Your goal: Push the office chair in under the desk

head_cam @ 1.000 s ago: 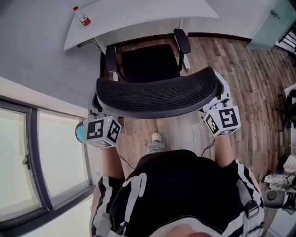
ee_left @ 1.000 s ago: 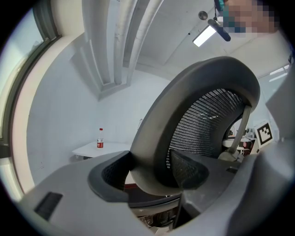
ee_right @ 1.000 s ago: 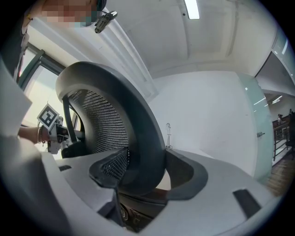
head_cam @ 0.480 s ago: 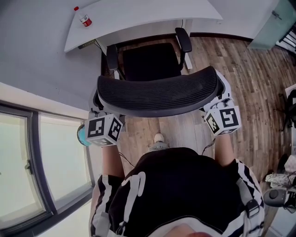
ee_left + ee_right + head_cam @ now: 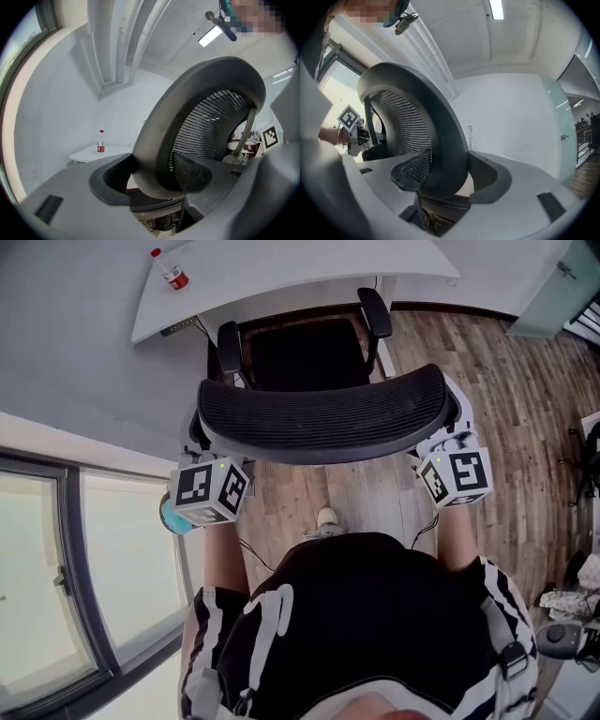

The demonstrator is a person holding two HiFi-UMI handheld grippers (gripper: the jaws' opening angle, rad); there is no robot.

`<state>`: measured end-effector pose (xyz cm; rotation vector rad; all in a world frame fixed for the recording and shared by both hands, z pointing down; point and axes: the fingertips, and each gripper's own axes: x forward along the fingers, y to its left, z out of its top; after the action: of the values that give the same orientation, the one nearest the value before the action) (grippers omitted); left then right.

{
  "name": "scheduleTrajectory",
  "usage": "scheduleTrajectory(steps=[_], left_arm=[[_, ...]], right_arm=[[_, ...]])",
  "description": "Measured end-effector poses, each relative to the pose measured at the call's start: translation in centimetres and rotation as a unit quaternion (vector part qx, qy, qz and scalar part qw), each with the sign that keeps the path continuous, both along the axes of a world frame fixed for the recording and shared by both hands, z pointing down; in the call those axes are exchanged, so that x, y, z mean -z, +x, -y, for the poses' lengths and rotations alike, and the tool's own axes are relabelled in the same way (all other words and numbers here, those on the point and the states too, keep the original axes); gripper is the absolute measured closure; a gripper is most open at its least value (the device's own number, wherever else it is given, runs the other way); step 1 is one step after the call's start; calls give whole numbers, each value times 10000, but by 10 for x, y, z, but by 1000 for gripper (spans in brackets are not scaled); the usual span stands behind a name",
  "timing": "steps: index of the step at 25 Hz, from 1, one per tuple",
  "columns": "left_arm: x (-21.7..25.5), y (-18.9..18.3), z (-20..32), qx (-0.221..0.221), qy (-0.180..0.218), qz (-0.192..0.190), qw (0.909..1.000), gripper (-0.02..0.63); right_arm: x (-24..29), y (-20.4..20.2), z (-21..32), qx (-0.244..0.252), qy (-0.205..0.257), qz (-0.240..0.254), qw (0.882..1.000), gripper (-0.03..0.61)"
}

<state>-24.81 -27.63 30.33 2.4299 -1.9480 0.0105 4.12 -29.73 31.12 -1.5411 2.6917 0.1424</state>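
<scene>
I have the office chair [image 5: 309, 357] by its backrest [image 5: 323, 418]. My left gripper [image 5: 149, 176] clamps the rim at the backrest's left end and my right gripper [image 5: 443, 176] clamps the rim at its right end. In both gripper views the thick grey rim fills the gap between widely spread jaws, with the pads pressed on either face of it. That makes each a firm hold on a broad thing, not an empty spread.

The chair stands on the wood floor [image 5: 487, 381] facing the desk [image 5: 281, 277]. The front of its seat reaches the desk's near edge and its armrests [image 5: 228, 348] sit about at that edge. A bottle [image 5: 172, 271] stands near the desk's far left corner, well clear of my path.

I judge this to be the push itself, partway done, since most of the seat is outside the desk. The next move calls for a level, even shove from both hands so the chair does not swivel. The armrests will have to pass under the desktop, and the right one must miss the desk leg [image 5: 385, 357] just beside it.
</scene>
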Motion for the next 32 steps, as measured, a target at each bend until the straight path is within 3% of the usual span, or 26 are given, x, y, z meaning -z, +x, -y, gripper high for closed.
scheduleTrajectory(steps=[32], left_arm=[[1, -42, 65, -327, -71, -6, 9994, 344]], right_arm=[[0, -42, 51, -270, 55, 18, 9996, 322]])
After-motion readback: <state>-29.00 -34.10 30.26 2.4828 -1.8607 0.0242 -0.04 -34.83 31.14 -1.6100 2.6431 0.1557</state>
